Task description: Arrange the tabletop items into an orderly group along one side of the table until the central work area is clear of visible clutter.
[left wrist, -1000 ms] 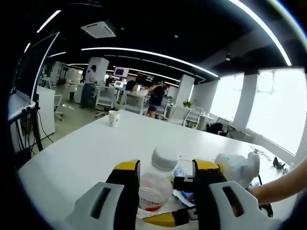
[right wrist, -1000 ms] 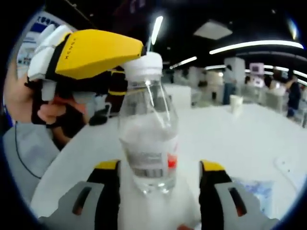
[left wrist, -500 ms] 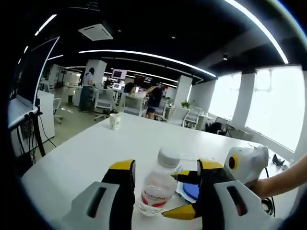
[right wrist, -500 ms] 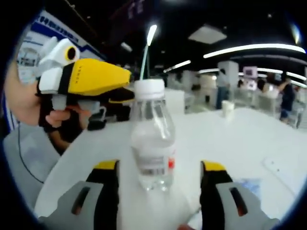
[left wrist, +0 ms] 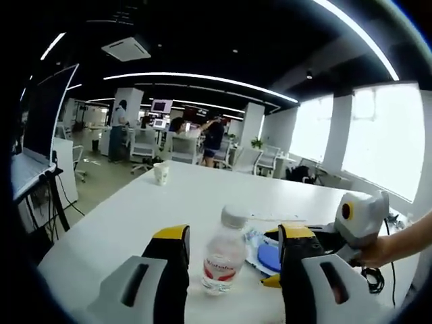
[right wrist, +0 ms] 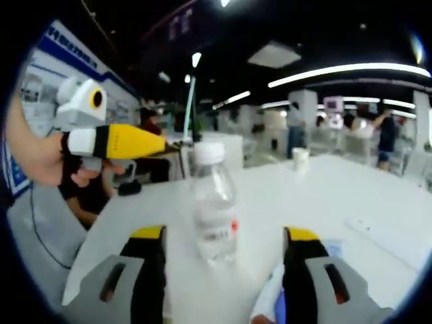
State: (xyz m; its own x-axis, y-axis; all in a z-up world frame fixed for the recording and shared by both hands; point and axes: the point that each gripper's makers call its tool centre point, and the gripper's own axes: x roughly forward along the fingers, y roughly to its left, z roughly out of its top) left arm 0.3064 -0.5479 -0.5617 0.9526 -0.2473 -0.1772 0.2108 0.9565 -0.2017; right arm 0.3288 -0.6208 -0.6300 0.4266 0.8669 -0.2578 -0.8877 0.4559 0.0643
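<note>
While both grippers stand apart from it, a clear plastic bottle (left wrist: 223, 252) with a white ribbed cap and a red-and-white label stands upright on the smooth white table (left wrist: 135, 209). The left gripper (left wrist: 233, 270) holds its yellow-tipped jaws wide, with the bottle between and beyond them, untouched. The right gripper (right wrist: 223, 270) is likewise spread wide, empty, with the bottle (right wrist: 214, 202) ahead. Just beside the bottle lies a crinkled blue-and-white wrapper (left wrist: 260, 253). A pale paper cup (left wrist: 160, 173) sits well apart, far across the table.
</note>
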